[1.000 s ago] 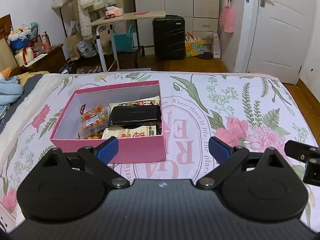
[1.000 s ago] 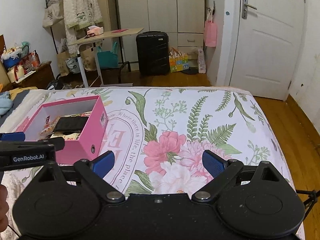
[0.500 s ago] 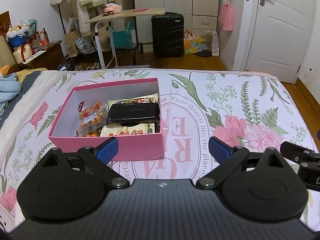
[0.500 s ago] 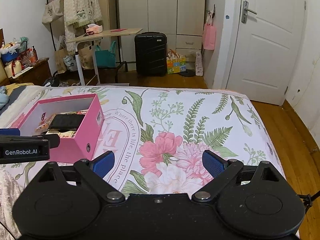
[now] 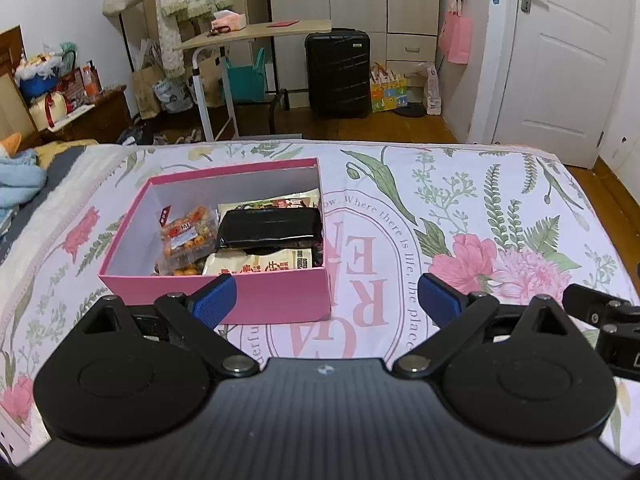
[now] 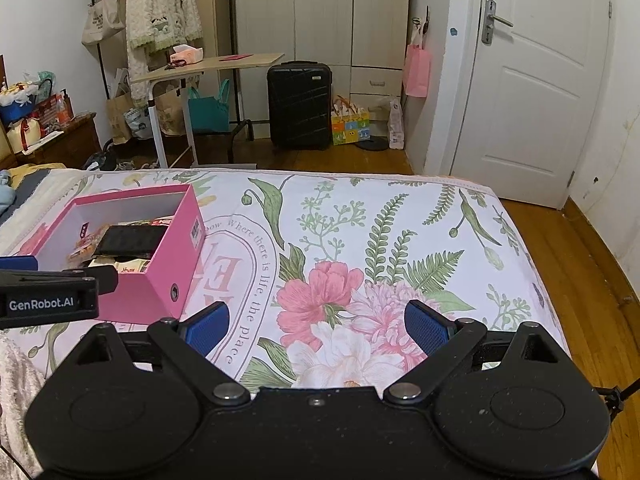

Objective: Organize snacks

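Note:
A pink open box (image 5: 276, 300) sits on the floral bedspread, also seen in the right wrist view (image 6: 160, 284). Inside lie a black snack pack (image 5: 270, 228), a clear pack of orange snacks (image 5: 186, 236) and a cream packet with red print (image 5: 256, 262); another packet shows behind the black one. My left gripper (image 5: 326, 298) is open and empty, just in front of the box's near wall. My right gripper (image 6: 316, 328) is open and empty, over the pink flower print to the right of the box. The left gripper's finger shows at the right view's left edge.
The floral bedspread (image 5: 500, 208) stretches right of the box. Beyond the bed's far edge stand a black suitcase (image 5: 338, 72), a small wooden table (image 5: 256, 32) and a white door (image 5: 560, 60). A blue blanket (image 5: 20, 180) lies at the left.
Both grippers have risen and pulled back slightly, so the box and bed sit lower in the views. Both stay open and empty. The box's contents have not moved.

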Tool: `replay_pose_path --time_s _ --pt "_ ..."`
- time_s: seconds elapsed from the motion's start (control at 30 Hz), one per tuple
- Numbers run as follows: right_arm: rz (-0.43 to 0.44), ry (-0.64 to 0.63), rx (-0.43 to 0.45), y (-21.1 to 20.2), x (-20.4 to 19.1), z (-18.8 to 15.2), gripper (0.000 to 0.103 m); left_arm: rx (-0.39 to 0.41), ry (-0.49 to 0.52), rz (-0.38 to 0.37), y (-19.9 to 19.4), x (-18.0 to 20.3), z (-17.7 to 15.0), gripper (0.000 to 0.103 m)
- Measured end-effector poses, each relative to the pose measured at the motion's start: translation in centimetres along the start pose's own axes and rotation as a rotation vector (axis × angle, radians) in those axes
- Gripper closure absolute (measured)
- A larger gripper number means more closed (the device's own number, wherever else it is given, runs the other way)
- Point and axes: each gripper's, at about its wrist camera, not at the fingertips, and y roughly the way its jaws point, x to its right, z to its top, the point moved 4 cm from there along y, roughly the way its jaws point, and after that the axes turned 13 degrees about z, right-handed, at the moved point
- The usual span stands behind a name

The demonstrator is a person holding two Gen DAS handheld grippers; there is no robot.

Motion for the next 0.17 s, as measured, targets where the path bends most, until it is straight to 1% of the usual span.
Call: replay_pose_path --time_s 0.17 --pt "-0.001 0.003 -0.003 0.08 0.06 -0.09 0.007 -0.004 0.01 -0.008 -0.01 0.23 0.01 0.005"
